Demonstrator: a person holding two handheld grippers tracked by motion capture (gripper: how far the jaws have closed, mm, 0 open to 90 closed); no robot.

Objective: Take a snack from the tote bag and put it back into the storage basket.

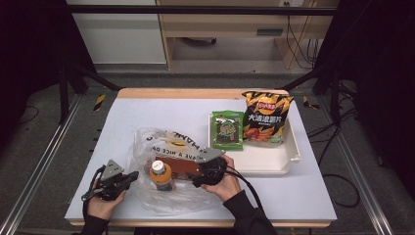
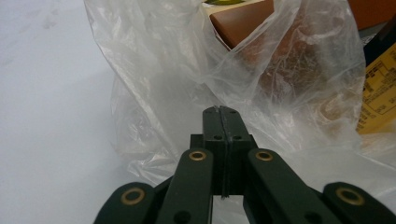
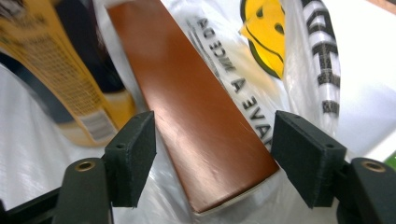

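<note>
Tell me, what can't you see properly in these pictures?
- Bottle: in the high view the bag veils its lower part; in the right gripper view the top edge cuts it off.
- Brown box: in the left gripper view it blurs behind plastic.
- Chips and green packet: print too small to read.
- Left gripper: whether plastic is pinched, unclear.

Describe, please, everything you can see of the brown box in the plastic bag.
The brown box is long, flat and rectangular, with a smooth reddish-brown, slightly glossy top and a pale edge at its near end. It lies flat inside the clear plastic bag, beside the yellow-labelled bottle; whether they touch is unclear. The right gripper has its jaws open on either side of the box's near end, the pads clear of it. In the left gripper view the box shows through crumpled film.
</note>
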